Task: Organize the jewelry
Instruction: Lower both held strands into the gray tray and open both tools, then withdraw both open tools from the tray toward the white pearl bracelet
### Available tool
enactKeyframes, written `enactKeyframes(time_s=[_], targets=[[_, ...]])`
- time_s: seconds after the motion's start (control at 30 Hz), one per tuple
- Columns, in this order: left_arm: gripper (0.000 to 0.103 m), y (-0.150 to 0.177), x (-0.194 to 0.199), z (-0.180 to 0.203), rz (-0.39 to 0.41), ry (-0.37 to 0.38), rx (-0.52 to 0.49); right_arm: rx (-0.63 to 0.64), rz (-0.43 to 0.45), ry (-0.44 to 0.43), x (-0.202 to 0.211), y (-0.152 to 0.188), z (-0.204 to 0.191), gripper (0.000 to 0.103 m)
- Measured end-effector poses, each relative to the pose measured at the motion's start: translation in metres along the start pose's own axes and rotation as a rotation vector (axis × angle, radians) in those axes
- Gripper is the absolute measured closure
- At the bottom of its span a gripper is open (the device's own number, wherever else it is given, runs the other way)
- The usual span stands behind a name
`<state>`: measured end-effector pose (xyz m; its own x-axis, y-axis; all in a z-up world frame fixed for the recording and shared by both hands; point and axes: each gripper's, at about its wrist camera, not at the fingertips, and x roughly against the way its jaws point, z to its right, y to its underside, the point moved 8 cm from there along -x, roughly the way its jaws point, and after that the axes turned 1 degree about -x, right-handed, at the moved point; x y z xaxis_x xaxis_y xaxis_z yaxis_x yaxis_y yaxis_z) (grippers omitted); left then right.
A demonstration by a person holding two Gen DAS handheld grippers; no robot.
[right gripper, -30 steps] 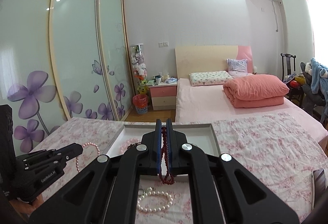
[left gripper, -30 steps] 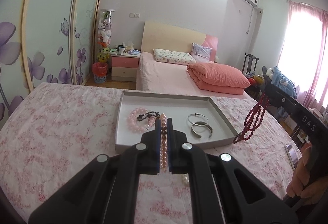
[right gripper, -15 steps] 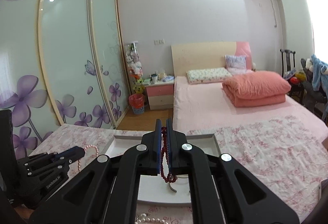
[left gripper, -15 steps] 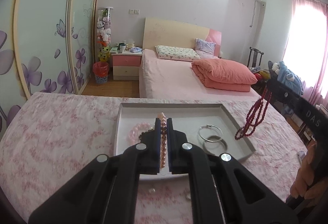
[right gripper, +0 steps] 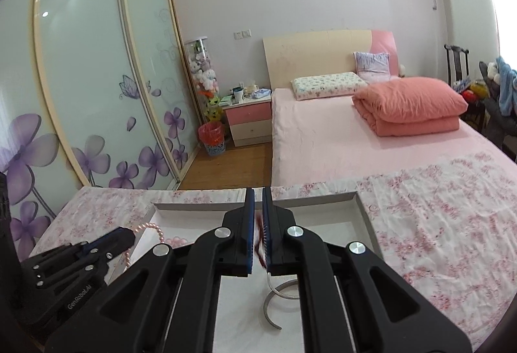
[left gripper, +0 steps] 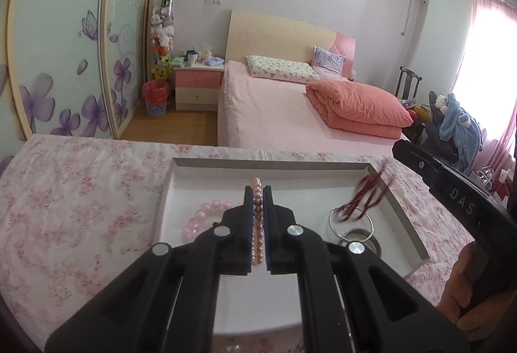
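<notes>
My left gripper (left gripper: 258, 191) is shut on a pink pearl strand (left gripper: 257, 236) and hangs over the near half of the white tray (left gripper: 181, 178). A pink bead bracelet (left gripper: 206, 215) lies in the tray just left of it, and silver bangles (left gripper: 358, 232) lie to the right. The right gripper (right gripper: 258, 193) is shut on a dark red bead necklace (right gripper: 259, 244). The necklace (left gripper: 365, 198) swings blurred above the bangles (right gripper: 279, 295). In the right wrist view the left gripper (right gripper: 127, 233) shows at lower left, with the pearl strand (right gripper: 152, 227) hanging from it.
The tray (right gripper: 365, 217) rests on a table with a pink floral cloth (left gripper: 80, 207). Beyond the table's far edge stands a pink bed (left gripper: 274, 114) with a folded quilt. A flowered wardrobe (right gripper: 80, 94) lines the left wall. A hand (left gripper: 458, 295) grips the right tool.
Both grippers moved forward and lower, from in front of the tray to over it. The red necklace now dangles inside the tray above the bangles. A white pearl strand on the cloth left view.
</notes>
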<state>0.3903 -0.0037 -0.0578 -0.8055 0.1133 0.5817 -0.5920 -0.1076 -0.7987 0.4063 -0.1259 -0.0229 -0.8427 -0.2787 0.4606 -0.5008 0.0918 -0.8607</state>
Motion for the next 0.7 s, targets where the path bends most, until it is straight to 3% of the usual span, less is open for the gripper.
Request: enactKeyframes(time_s=[0.07, 0.13, 0.17, 0.57, 0.7], targets=[[0.093, 0.0, -0.006, -0.004, -0.005, -0.001, 0.014, 0.001, -0.007, 0.007, -0.001, 0.002, 0.002, 0.092], [0.089, 0.0, -0.008, -0.009, -0.006, -0.004, 0.035, -0.004, -0.009, 0.019, -0.001, 0.003, 0.007, 0.071], [0.086, 0.0, -0.008, -0.012, -0.006, -0.006, 0.043, -0.012, -0.009, 0.029, 0.0, 0.005, 0.01, 0.069], [0.086, 0.014, 0.015, -0.037, -0.009, -0.051, 0.073, -0.007, -0.039, 0.038, 0.021, 0.021, 0.017, 0.069], [0.08, 0.027, 0.031, -0.042, -0.012, -0.056, 0.076, 0.028, -0.059, 0.032, 0.035, 0.033, 0.017, 0.069]])
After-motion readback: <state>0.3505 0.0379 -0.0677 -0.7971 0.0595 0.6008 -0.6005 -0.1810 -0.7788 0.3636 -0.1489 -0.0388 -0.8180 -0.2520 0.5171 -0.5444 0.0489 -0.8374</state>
